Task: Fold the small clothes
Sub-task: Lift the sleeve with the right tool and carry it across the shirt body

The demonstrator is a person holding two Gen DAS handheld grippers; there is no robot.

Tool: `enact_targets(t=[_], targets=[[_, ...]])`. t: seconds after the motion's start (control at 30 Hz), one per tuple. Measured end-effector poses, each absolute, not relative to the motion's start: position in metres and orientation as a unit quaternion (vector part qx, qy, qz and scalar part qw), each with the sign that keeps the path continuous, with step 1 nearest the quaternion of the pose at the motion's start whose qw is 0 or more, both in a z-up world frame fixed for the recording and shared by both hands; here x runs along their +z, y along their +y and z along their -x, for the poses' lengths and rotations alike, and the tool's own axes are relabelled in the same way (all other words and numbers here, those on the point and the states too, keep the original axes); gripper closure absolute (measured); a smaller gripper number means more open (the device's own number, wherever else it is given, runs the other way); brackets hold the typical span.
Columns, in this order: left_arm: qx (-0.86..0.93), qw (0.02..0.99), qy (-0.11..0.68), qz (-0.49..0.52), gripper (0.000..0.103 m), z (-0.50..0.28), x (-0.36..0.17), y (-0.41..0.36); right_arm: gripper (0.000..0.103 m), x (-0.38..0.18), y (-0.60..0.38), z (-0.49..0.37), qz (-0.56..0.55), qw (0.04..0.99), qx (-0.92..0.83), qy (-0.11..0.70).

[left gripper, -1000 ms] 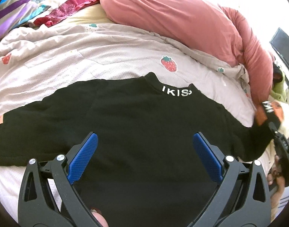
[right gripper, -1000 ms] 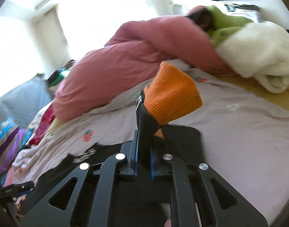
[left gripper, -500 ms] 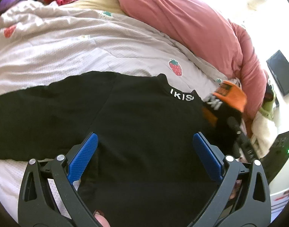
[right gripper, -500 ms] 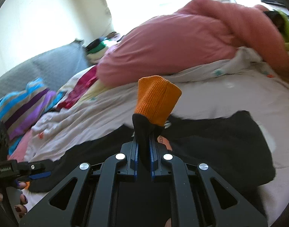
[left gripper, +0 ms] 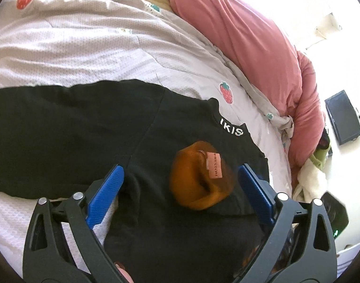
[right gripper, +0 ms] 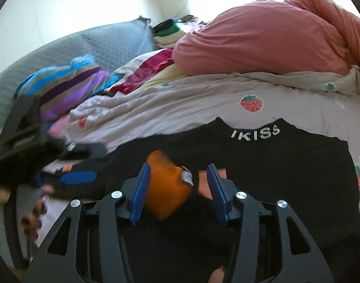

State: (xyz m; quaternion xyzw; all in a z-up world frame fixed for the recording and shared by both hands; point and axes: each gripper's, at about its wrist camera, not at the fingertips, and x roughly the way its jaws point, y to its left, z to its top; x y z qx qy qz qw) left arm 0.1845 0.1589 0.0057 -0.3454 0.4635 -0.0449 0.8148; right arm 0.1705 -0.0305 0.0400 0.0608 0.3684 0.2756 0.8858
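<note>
Black sweater (left gripper: 85,127) spread flat on my strawberry-print quilt (left gripper: 73,47), its orange cuff (left gripper: 201,176) folded in over the chest.

No bins or baskets in my views, only bedding: the pink duvet (right gripper: 262,44) is heaped behind the sweater's collar, and striped clothes (right gripper: 69,82) lie off to the side. My left gripper (left gripper: 180,184) hangs low over the sweater's body with both blue pads wide apart, gripping nothing, the orange cuff lying between them. My right gripper (right gripper: 177,188) points toward the collar lettering, jaws parted partway; the cuff (right gripper: 165,188) sits blurred between its pads, touching one pad, clear of the other.
</note>
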Motion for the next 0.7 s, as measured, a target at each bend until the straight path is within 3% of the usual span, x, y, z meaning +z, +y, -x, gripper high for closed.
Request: enact_targets(t=[0.17, 0.47, 0.5, 0.6, 0.7], targets=[[-0.069, 0.799, 0.479, 0.358, 0.035, -0.191, -0.007, 0.142, 0.050, 0.034, -0.070, -0.156, -0.074, 0.888, 0.232, 0.390], [-0.046, 0.790, 0.525, 0.313, 0.040, -0.202, -0.037, 0.103, 0.049, 0.024, -0.130, -0.143, -0.100, 0.890, 0.171, 0.411], [-0.041, 0.794, 0.526, 0.302, 0.049, -0.203, -0.038, 0.100, 0.049, 0.024, -0.134, -0.142, -0.104, 0.890, 0.168, 0.410], [-0.025, 0.811, 0.522, 0.262, 0.096, -0.208, -0.035, 0.094, 0.049, 0.025, -0.145, -0.141, -0.110, 0.891, 0.161, 0.410], [-0.042, 0.828, 0.505, 0.240, 0.099, -0.209, -0.019, 0.092, 0.049, 0.026, -0.152, -0.142, -0.108, 0.894, 0.149, 0.408]])
